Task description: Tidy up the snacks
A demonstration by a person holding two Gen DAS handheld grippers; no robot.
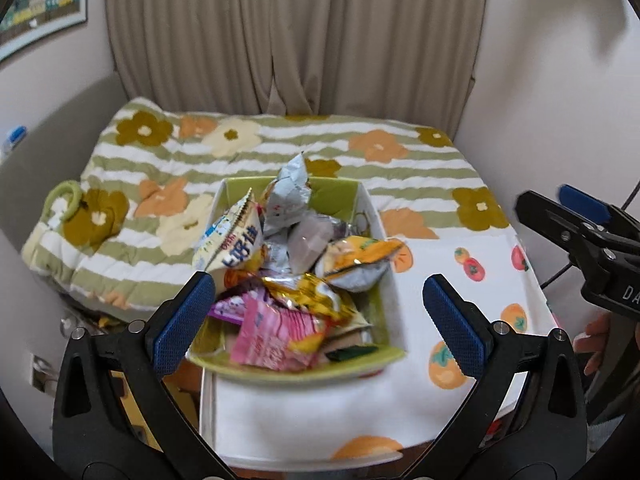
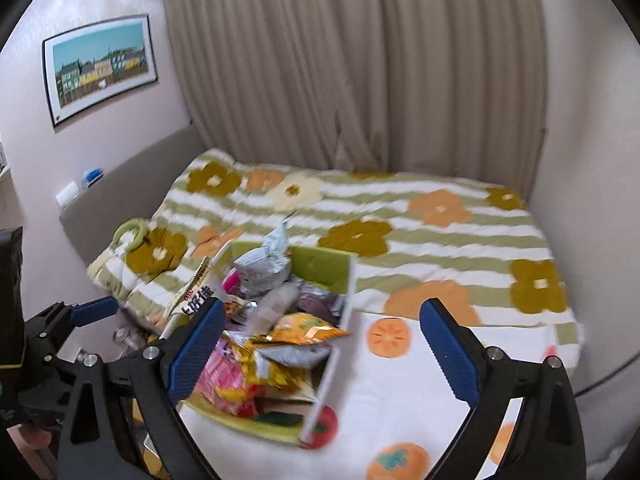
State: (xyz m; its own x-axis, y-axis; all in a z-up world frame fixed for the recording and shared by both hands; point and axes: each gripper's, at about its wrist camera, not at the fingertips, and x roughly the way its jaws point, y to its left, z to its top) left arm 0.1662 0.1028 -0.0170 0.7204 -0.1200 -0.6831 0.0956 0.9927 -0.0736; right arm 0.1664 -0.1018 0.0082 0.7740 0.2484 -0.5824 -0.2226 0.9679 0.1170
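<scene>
A green open box (image 1: 340, 196) stands on a white cloth printed with persimmons (image 1: 460, 280). It is heaped with snack packets: a pink one (image 1: 272, 340) at the front, a gold one (image 1: 308, 296), an orange-yellow one (image 1: 360, 252), a white-and-blue one (image 1: 232, 240) and a silver one (image 1: 288, 196) sticking up at the back. My left gripper (image 1: 320, 320) hangs open above the box's near end, holding nothing. My right gripper (image 2: 324, 352) is open too and empty, over the box's right wall (image 2: 344, 304). One of its fingers (image 1: 552, 220) shows at the right edge of the left wrist view.
A quilt with green stripes and flowers (image 2: 400, 216) lies behind the box, with a green ring (image 2: 132, 232) on its left corner. Beige curtains (image 2: 360, 80) hang at the back and a framed picture (image 2: 100, 68) is on the left wall. A person's hand (image 1: 596, 340) is at the right.
</scene>
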